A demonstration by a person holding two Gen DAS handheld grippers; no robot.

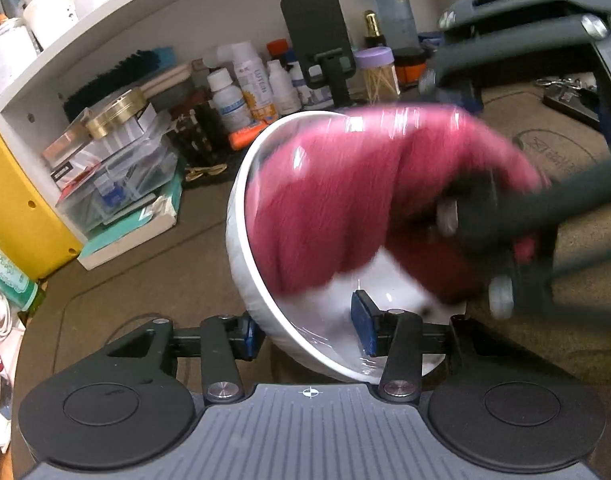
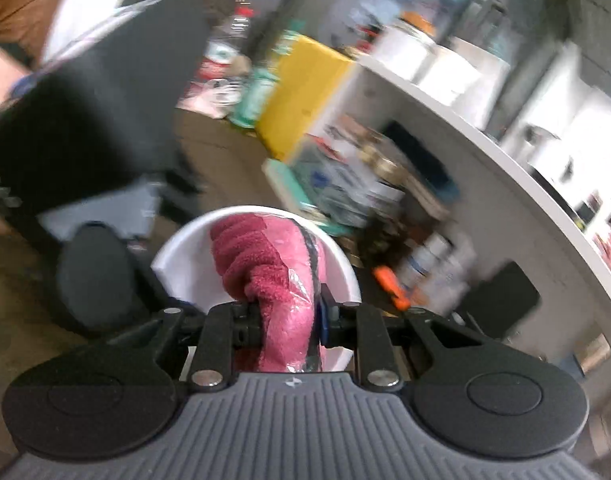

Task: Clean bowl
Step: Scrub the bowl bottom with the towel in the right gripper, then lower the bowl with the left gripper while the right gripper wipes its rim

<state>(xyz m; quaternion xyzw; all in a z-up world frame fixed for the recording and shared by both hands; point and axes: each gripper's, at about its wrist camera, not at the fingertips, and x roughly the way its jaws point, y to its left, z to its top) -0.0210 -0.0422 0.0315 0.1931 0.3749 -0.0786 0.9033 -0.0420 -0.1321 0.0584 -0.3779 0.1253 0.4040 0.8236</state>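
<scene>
The right hand-held gripper (image 2: 287,320), clamped on a pink cloth (image 2: 265,264), presses it inside the tilted white bowl (image 1: 241,240).

The left hand-held gripper (image 1: 307,334) has the white bowl's (image 1: 241,264) rim between its two blue pads (image 1: 363,330), one outside and one inside. The bowl is tipped up on its side above the brown tabletop (image 1: 137,276). A red cloth (image 1: 345,200), all blurry, fills most of the bowl. The right hand-held gripper (image 1: 469,216) pinches the cloth from the right. Bottles (image 1: 229,100) stand behind, under a white shelf (image 1: 153,24).
</scene>
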